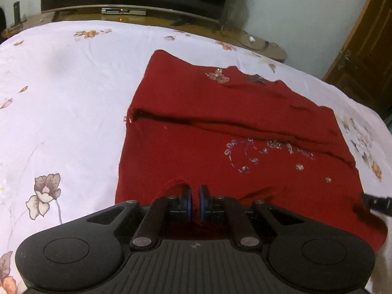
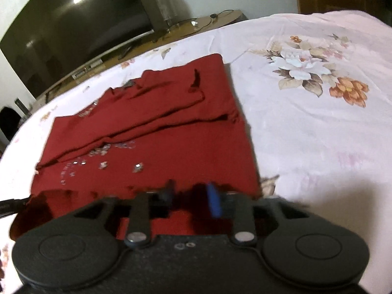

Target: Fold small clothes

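A dark red garment with sequin decoration lies folded over on the floral bed sheet, a fold ridge running across its middle. My left gripper is at its near edge, jaws shut, with red cloth bunched up around the fingertips. In the right wrist view the same garment lies ahead and left. My right gripper is blurred at the near hem, its jaws apart, and the pads are not pressing on the cloth. The right gripper's tip shows at the garment's near right corner.
The white flowered sheet spreads wide to the right of the garment. A dark television on a low wooden stand sits beyond the bed's far edge. A wooden door is at the right.
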